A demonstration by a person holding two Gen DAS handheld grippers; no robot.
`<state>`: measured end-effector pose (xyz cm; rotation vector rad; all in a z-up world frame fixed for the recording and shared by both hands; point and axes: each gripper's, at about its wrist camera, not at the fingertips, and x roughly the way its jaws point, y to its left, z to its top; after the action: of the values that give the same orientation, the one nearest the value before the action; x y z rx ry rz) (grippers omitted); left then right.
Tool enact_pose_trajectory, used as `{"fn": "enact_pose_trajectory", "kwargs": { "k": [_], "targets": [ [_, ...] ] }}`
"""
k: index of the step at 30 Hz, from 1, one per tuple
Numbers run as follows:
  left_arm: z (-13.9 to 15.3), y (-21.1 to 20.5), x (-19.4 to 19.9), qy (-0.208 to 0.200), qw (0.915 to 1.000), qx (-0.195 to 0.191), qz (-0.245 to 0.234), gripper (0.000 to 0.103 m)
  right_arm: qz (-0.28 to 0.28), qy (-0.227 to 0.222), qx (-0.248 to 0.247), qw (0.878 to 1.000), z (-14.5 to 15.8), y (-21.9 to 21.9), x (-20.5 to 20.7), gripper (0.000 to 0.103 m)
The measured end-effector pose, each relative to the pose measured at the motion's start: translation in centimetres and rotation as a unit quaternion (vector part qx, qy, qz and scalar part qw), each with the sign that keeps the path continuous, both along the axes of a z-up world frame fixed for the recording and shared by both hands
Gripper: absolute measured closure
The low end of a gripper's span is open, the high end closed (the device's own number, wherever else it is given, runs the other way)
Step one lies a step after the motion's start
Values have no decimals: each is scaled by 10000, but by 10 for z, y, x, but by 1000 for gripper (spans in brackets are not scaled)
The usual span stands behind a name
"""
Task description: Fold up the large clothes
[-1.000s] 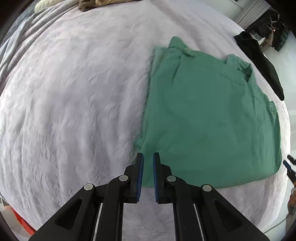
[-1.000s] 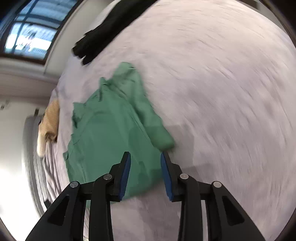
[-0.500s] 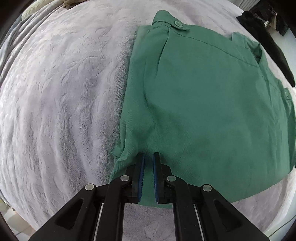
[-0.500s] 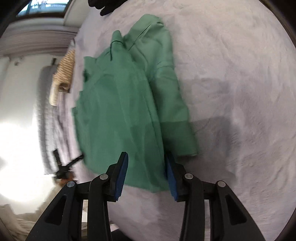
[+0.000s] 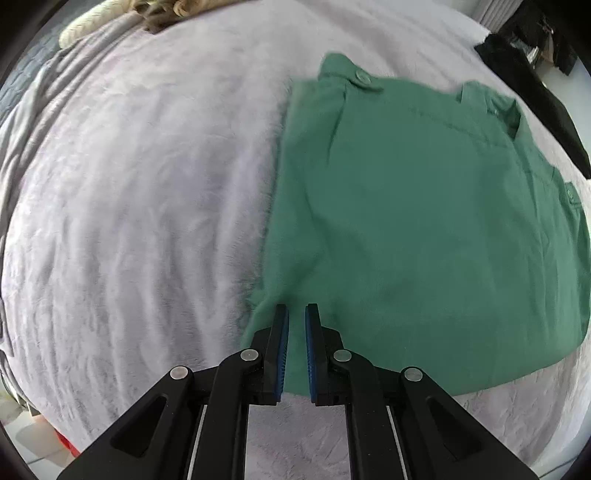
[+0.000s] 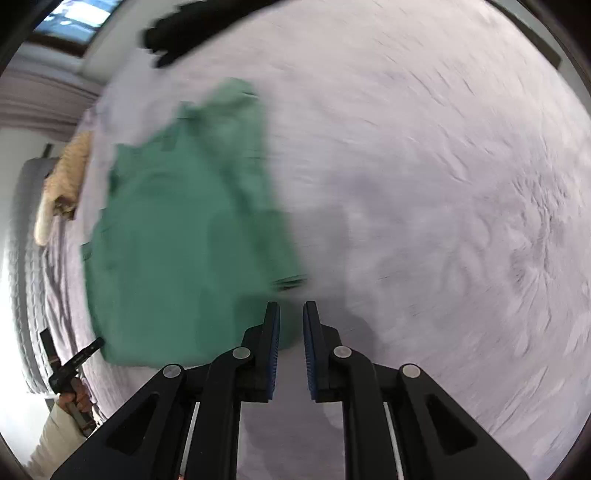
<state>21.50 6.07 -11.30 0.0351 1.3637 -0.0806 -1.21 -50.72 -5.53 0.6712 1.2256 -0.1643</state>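
Left wrist view
My left claw (image 5: 296, 314): clenched as far as it goes, with only a thin slit between the blue pads; whether any cloth is caught there, I cannot tell. It points steeply down over the near left corner of the shirt.
Green shirt (image 5: 424, 229): folded into a broad flat panel on the bed, its buttoned tab at the far end, away from my claw.
Bed (image 5: 140, 206): pale lilac textured cover, bare to the left of the shirt.
Black garment (image 5: 535, 85): beyond the shirt's far right corner, at the edge of the bed.
Tan knitted cloth (image 5: 173, 7): well apart from the shirt, at the far left edge of the bed.

Right wrist view (blurred)
My right claw (image 6: 291, 314): jaws closing, nothing between them; the pads hang just beside the shirt's near right corner, over the bed cover (image 6: 443, 184).
Green shirt (image 6: 177, 240): left of my claw, a folded sleeve along its right side.
Black garment (image 6: 184, 26): beyond the shirt's far end.
Tan knitted cloth (image 6: 66, 177): left of the shirt.
My left hand (image 6: 75, 397): gripping the other claw's handle at the shirt's near left corner, pale sleeve below.
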Motion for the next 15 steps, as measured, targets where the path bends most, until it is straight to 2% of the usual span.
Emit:
{"fn": "enact_pose_trajectory", "kwargs": {
  "k": [1, 3, 4, 6, 8, 9, 11, 14, 15],
  "targets": [
    [0, 2, 0, -10, 10000, 29, 48, 93, 93, -163, -72, 9998, 5, 15, 3, 89],
    [-10, 7, 1, 112, 9996, 182, 175, 93, 210, -157, -210, 9994, 0, 37, 12, 89],
    [-21, 11, 2, 256, 9990, 286, 233, 93, 211, 1, -249, 9995, -10, 43, 19, 89],
    [-35, 18, 0, 358, 9985, 309, 289, 91, 118, 611, -434, 9971, -39, 49, 26, 89],
    [-33, 23, -4, 325, 9986, 258, 320, 79, -74, 732, -343, 9967, -53, 46, 25, 91],
    [-28, 27, -5, 288, 9985, 318, 327, 74, -230, 688, -250, 9971, -53, 43, 22, 91],
    [-20, 34, -10, 178, 9982, 451, 339, 56, -490, 691, -250, 9961, -44, 44, 15, 89],
    [-16, 45, -18, 219, 9982, 420, 371, 56, -450, 787, -383, 9951, -31, 55, 8, 85],
    [-14, 47, -23, 253, 9982, 400, 356, 56, -419, 782, -403, 9952, -25, 63, 6, 80]
  ]
}}
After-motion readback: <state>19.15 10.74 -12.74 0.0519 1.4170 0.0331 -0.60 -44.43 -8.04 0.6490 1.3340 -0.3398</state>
